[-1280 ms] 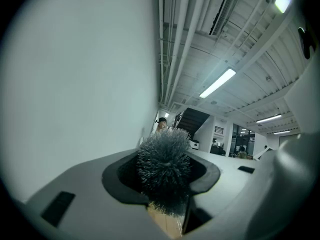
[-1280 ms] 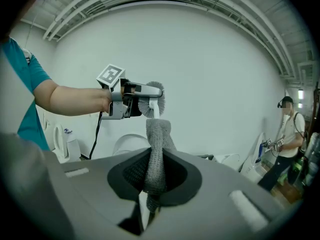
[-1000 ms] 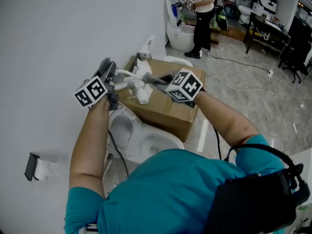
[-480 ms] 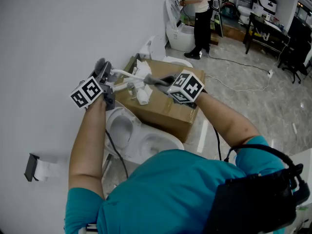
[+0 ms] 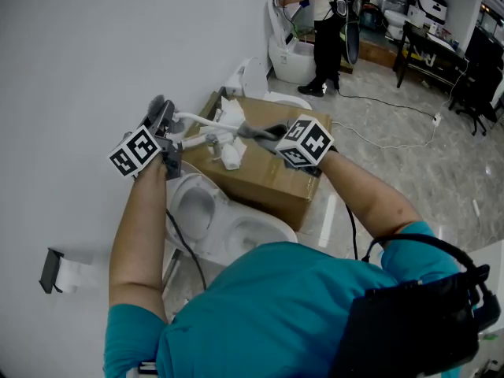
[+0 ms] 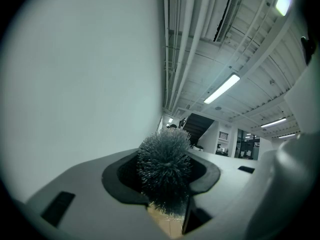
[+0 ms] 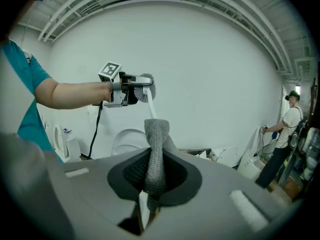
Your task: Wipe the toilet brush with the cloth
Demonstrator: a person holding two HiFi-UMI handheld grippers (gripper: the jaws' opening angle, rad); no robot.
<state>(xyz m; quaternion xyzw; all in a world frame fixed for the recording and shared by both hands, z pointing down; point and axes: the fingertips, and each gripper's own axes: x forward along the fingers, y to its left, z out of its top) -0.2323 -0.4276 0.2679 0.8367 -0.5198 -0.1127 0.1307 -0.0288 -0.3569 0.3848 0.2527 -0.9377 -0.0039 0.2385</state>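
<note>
Left gripper (image 6: pixel 163 183): points level, jaws partly apart and pressed on the bristle head of the brush, which fills the gap between the black pads.
Toilet brush (image 7: pixel 149 106): a white-handled toilet brush with a round grey bristle head (image 6: pixel 165 161). It is held in the air between the two grippers, with the head in the left jaws and the handle running across to the right gripper.
Cloth (image 7: pixel 155 146): a grey knitted cloth, folded round the white handle and bunched upright in the right jaws. Its top edge sits partway up the handle, well short of the bristles.
Right gripper (image 7: pixel 152 181): tilted somewhat downward, jaws closed on the cloth. A strip of the white handle shows inside the fold, low between the pads.
Underneath: a brown cardboard box (image 5: pixel 264 183) lies below the brush. A white ceramic toilet bowl (image 5: pixel 197 207) stands just beside the box, under the person's left forearm.
Wall (image 5: pixel 79 69): plain white, close on the left. A dark holder with a white paper roll (image 5: pixel 61 272) is fixed low on it.
Background: a person in dark trousers (image 5: pixel 327 22) stands at another white toilet (image 5: pixel 287 53) — well apart from the brush.
</note>
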